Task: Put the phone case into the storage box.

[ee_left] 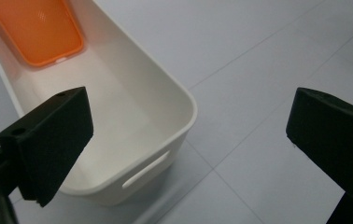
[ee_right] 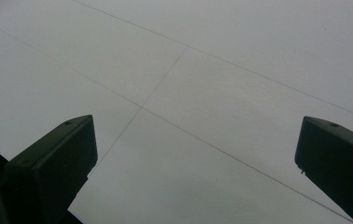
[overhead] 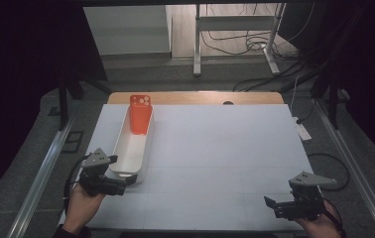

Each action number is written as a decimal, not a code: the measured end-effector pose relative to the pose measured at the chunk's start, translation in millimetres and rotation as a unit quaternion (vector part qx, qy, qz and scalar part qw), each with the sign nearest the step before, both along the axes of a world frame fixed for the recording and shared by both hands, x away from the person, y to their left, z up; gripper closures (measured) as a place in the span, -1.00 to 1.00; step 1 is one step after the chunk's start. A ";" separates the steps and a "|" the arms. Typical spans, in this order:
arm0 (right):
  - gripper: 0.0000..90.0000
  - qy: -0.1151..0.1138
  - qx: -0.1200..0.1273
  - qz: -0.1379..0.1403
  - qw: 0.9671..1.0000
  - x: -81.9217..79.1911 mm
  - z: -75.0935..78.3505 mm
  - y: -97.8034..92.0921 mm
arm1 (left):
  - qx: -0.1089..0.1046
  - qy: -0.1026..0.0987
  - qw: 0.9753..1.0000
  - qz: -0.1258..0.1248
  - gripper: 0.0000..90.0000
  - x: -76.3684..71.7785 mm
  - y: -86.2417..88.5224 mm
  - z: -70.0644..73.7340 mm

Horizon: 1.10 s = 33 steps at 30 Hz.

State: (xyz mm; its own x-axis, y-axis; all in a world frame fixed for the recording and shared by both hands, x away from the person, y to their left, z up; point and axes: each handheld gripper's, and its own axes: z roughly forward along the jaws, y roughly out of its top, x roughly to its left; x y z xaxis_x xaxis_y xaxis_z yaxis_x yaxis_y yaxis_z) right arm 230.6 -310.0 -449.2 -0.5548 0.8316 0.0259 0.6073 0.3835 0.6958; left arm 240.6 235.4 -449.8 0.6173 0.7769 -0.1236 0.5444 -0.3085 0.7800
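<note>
A long white bin [overhead: 126, 159] lies on the left part of the white table, running away from me. An orange phone case [overhead: 140, 114] leans in its far end, with its camera cutout up. In the left gripper view the case [ee_left: 39, 28] rests inside the bin [ee_left: 165, 140] at the top left. My left gripper [overhead: 126, 181] hovers open at the bin's near end, its jaws wide apart with nothing between them. My right gripper [overhead: 270, 204] is open near the front right corner, above bare table surface [ee_right: 188, 93].
The white table top [overhead: 215, 148] has a wooden strip [overhead: 195, 97] along its far edge. Beyond it stand a metal desk frame [overhead: 235, 39] and floor cables [overhead: 275, 74]. A power strip [overhead: 303, 131] lies on the floor to the right.
</note>
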 end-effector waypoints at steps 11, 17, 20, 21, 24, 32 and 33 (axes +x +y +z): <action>-1.00 0.001 0.000 -0.001 1.000 0.1 0.0 -0.1 | 0.010 0.009 1.000 0.006 -0.97 -11.5 3.7 -5.5; -1.00 0.000 0.001 -0.001 1.000 0.1 0.0 -0.1 | 0.009 0.014 1.000 0.009 -0.97 -16.9 7.5 -8.3; -1.00 0.001 0.001 -0.001 1.000 0.1 0.0 -0.1 | 0.009 0.018 1.000 0.011 -0.97 -20.7 9.9 -9.8; -1.00 0.001 0.000 -0.001 1.000 0.1 0.0 -0.1 | 0.007 0.020 1.000 0.012 -0.97 -22.0 10.5 -10.5; -1.00 0.001 0.000 -0.001 1.000 0.1 -0.1 0.0 | 0.009 0.024 1.000 0.012 -0.97 -24.1 12.0 -12.2; -1.00 0.002 0.000 -0.002 1.000 0.3 -0.1 0.2 | 0.012 0.030 0.999 0.017 -0.98 -31.8 16.2 -14.9; -1.00 0.002 0.000 -0.002 1.000 0.3 -0.1 0.2 | 0.012 0.031 0.999 0.017 -0.98 -32.8 16.8 -15.4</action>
State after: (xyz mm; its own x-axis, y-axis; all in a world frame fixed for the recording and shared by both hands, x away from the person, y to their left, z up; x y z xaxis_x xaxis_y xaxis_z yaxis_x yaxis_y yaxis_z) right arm 230.9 -309.8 -449.4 -0.5518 0.8335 0.0271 0.6110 0.3820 0.6933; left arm 207.8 252.3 -465.2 0.5819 0.8008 -0.1417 0.6027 -0.3077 0.7362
